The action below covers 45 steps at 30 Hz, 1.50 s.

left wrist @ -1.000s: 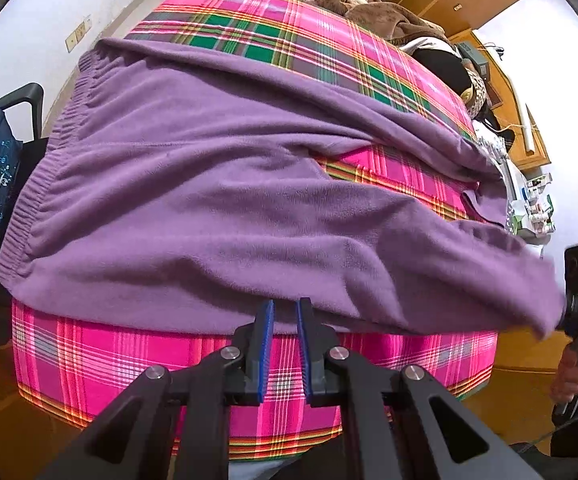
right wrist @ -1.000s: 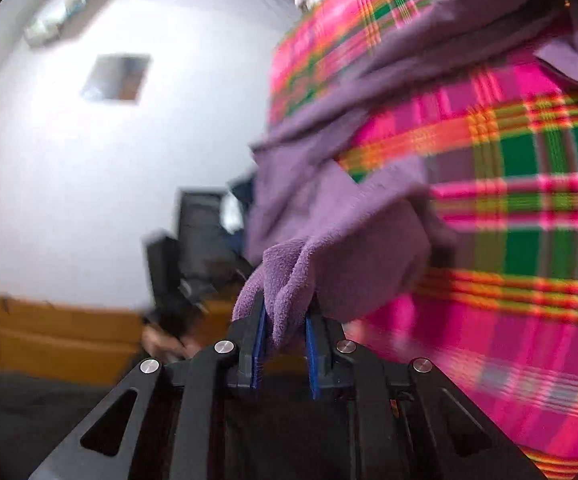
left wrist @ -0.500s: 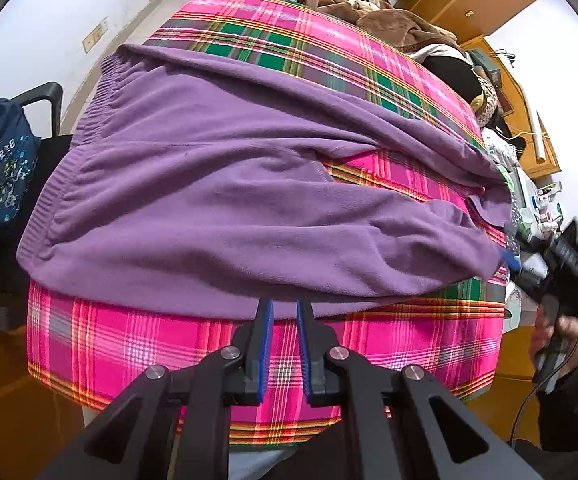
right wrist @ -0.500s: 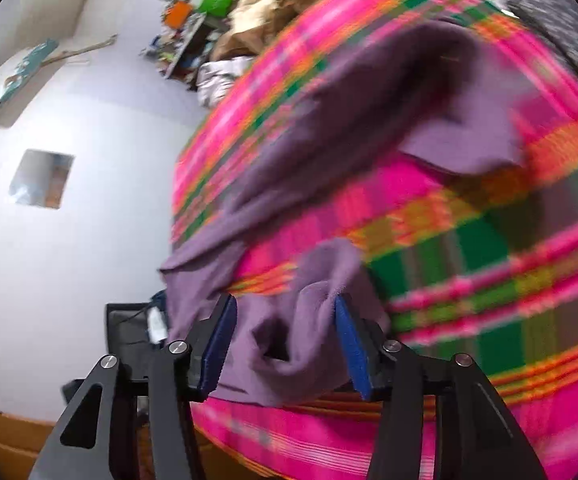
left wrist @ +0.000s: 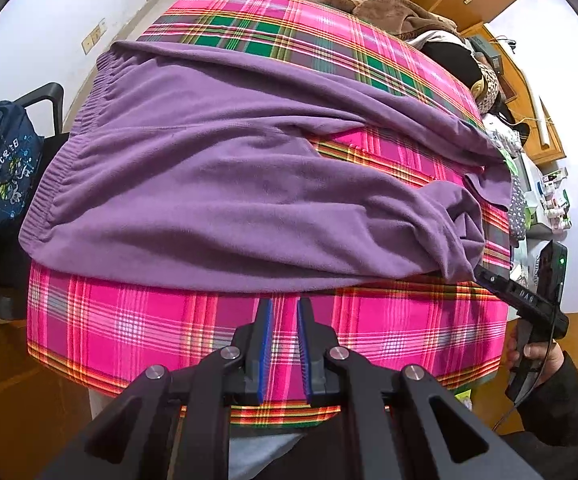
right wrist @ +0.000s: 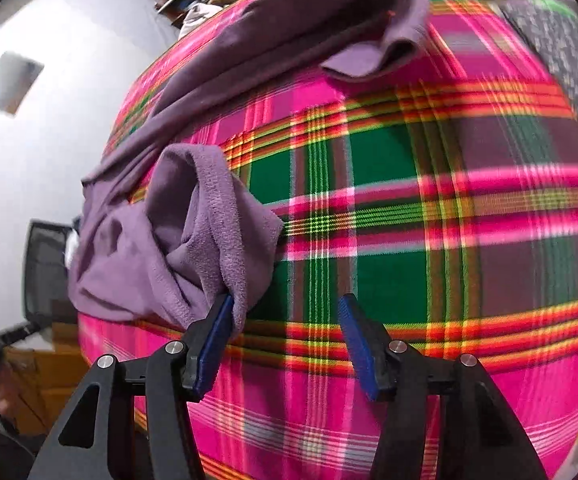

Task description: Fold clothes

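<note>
Purple fleece trousers (left wrist: 249, 184) lie spread across a pink plaid bed cover (left wrist: 129, 320), waistband to the left. My left gripper (left wrist: 285, 302) hovers just in front of their near edge. Its jaws stand a narrow gap apart with only plaid showing between them. The near leg's cuff (right wrist: 209, 232) lies bunched on the cover (right wrist: 409, 240). My right gripper (right wrist: 285, 300) is right at it with its jaws opening wide. The cuff's hem rests against the left pad (right wrist: 213, 336) and the right pad is clear of it. The far leg (right wrist: 289, 32) stretches along the back.
A chair with a dark blue bag (left wrist: 5, 168) stands left of the bed. Piled clothes and a brown blanket (left wrist: 369, 4) fill the bed's far end. Wooden furniture (left wrist: 537, 120) and small bottles (left wrist: 553, 200) are at the right. A person's hand (left wrist: 537, 356) holds the right gripper.
My right gripper has opened and let go of the trouser cuff, which has dropped bunched onto the cover, and it has tipped downward. My left gripper has drawn back slightly from the trousers' edge.
</note>
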Motion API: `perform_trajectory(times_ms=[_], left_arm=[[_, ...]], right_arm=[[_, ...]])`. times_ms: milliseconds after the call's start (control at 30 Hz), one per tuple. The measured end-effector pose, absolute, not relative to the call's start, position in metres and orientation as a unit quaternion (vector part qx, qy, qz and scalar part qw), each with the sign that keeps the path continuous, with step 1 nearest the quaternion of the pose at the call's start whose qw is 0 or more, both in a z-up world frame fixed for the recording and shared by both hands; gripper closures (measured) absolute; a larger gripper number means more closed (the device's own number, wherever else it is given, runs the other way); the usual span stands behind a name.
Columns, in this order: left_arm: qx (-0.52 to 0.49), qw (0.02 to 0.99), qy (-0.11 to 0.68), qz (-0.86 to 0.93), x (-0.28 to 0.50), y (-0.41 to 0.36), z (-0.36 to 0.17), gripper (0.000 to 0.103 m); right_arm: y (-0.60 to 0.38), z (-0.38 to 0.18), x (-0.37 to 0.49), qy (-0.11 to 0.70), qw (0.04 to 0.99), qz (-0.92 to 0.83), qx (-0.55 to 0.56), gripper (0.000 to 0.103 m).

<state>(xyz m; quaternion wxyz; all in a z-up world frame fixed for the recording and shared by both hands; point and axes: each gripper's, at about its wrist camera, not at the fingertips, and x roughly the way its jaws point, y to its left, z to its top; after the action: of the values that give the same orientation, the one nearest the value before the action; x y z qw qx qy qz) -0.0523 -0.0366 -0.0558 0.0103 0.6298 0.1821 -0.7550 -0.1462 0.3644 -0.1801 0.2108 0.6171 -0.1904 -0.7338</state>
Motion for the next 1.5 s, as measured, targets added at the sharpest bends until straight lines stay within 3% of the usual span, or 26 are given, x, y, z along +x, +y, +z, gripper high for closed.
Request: perform_trajectory(times_ms=[67,133,233,467,767,800,967,1200,1300,1500], left_arm=[[0.635,0.014,0.184,-0.750,-0.049,-0.035,-0.059,0.092],[0.638,0.016,0.185,-0.747,-0.046,-0.033,-0.061,0.092],[0.637,0.014,0.188,-0.748,-0.041,-0.030,-0.061,0.092],[0.635,-0.009,0.182,-0.751,-0.048,-0.033,-0.065,0.092],[0.613,-0.061,0.158,-0.772,-0.075,-0.049,-0.067,0.092],[0.613,-0.062,0.156,-0.772,-0.079,-0.052,-0.070,0.092],[0.628,-0.072,0.154,-0.759,-0.105,-0.065,-0.104,0.092],[0.644,-0.114,0.118,-0.748,-0.131,-0.053,-0.141,0.092],[0.650,-0.126,0.116,-0.740,-0.136,-0.054,-0.149,0.092],[0.657,-0.153,0.107,-0.730,-0.144,-0.055,-0.155,0.092]], right_arm=[[0.364,-0.183,-0.150,-0.221,0.227,-0.717,0.620,0.062],[0.355,-0.180,-0.153,-0.235,0.257,-0.701,0.623,0.092],[0.344,-0.167,-0.153,-0.263,0.300,-0.676,0.619,0.096],[0.291,-0.114,-0.171,-0.296,0.382,-0.659,0.577,0.095],[0.197,-0.089,-0.229,-0.300,0.362,-0.675,0.569,0.094],[0.186,-0.090,-0.236,-0.295,0.354,-0.679,0.572,0.092],[0.136,-0.111,-0.270,-0.222,0.309,-0.692,0.613,0.065],[0.162,-0.104,-0.263,-0.215,0.267,-0.723,0.600,0.063],[0.186,-0.089,-0.249,-0.207,0.235,-0.757,0.573,0.051],[0.204,-0.116,-0.215,-0.118,0.184,-0.764,0.607,0.050]])
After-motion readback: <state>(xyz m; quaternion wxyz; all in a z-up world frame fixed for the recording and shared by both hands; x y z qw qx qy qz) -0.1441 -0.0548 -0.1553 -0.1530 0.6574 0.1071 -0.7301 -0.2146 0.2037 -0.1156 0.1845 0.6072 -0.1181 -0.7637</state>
